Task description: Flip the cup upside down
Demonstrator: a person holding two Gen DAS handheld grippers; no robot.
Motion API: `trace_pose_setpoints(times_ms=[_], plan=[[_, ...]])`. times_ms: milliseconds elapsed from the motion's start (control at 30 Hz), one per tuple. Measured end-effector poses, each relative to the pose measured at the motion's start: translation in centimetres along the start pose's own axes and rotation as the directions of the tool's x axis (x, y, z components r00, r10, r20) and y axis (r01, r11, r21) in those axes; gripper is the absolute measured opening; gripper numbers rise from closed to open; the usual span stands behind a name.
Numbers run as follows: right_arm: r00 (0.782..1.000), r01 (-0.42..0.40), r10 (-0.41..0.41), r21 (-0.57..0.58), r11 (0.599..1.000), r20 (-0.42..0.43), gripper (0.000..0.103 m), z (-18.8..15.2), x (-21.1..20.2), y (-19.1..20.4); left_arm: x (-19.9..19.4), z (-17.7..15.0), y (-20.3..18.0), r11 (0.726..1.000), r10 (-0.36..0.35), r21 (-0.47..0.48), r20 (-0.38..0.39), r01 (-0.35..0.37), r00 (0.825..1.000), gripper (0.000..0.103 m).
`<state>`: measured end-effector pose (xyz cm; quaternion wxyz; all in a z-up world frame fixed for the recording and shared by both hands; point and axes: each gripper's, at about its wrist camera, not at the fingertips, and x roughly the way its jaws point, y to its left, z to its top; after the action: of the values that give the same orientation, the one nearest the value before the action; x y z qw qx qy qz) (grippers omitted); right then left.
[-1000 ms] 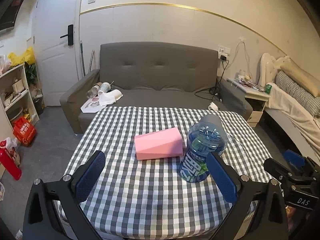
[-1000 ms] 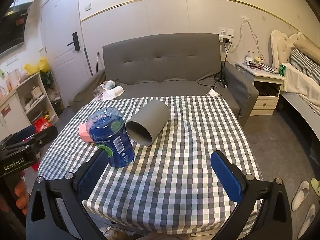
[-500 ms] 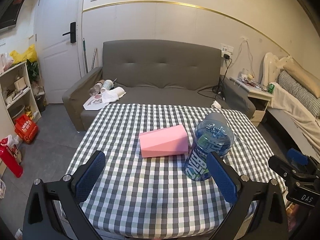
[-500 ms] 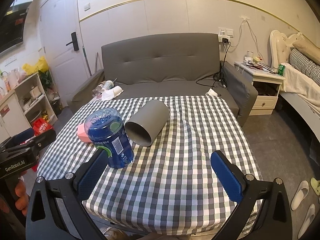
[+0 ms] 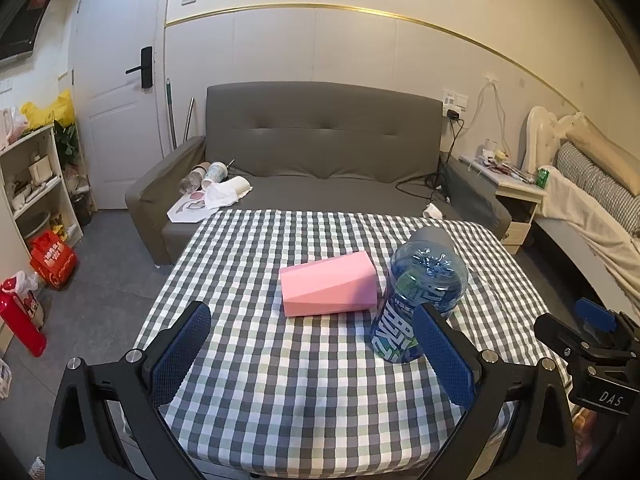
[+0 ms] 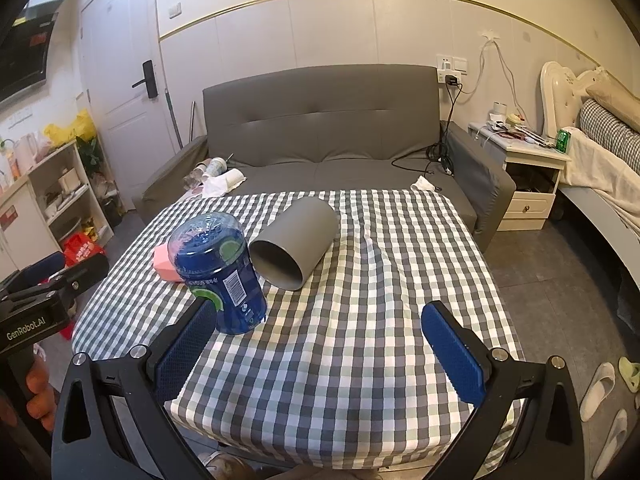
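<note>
A grey cup (image 6: 294, 246) lies on its side on the checked tablecloth (image 6: 360, 340), its open mouth facing me; in the left wrist view only its top (image 5: 434, 236) shows behind the bottle. A blue plastic bottle (image 6: 218, 272) stands upside down beside it, also in the left wrist view (image 5: 416, 300). A pink cup (image 5: 328, 289) lies on its side left of the bottle; a corner of it shows in the right wrist view (image 6: 164, 266). My left gripper (image 5: 310, 354) is open and empty above the near table edge. My right gripper (image 6: 320, 346) is open and empty, in front of the grey cup.
A grey sofa (image 5: 320, 160) with cups and paper on it stands behind the table. A bedside cabinet (image 6: 528, 184) and a bed (image 6: 600, 176) are to the right. A shelf (image 5: 32, 184) and a door are at the left. Slippers (image 6: 600, 392) lie on the floor.
The left gripper has drifted left and slightly back, so the pink cup and bottle sit further right in its view. The right gripper has barely moved. Nothing was grasped.
</note>
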<state>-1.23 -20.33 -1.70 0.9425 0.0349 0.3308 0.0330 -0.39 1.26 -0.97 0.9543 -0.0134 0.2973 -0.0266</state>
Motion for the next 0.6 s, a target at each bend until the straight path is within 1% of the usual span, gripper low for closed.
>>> trace_pose_setpoints(times_ms=[600], plan=[[1.0,0.0,0.0,-0.002,1.0,-0.006,0.103,-0.2,0.17,0.07,0.07,0.0,0.03,1.0,0.003,-0.001,0.0,-0.003,1.0,0.103]])
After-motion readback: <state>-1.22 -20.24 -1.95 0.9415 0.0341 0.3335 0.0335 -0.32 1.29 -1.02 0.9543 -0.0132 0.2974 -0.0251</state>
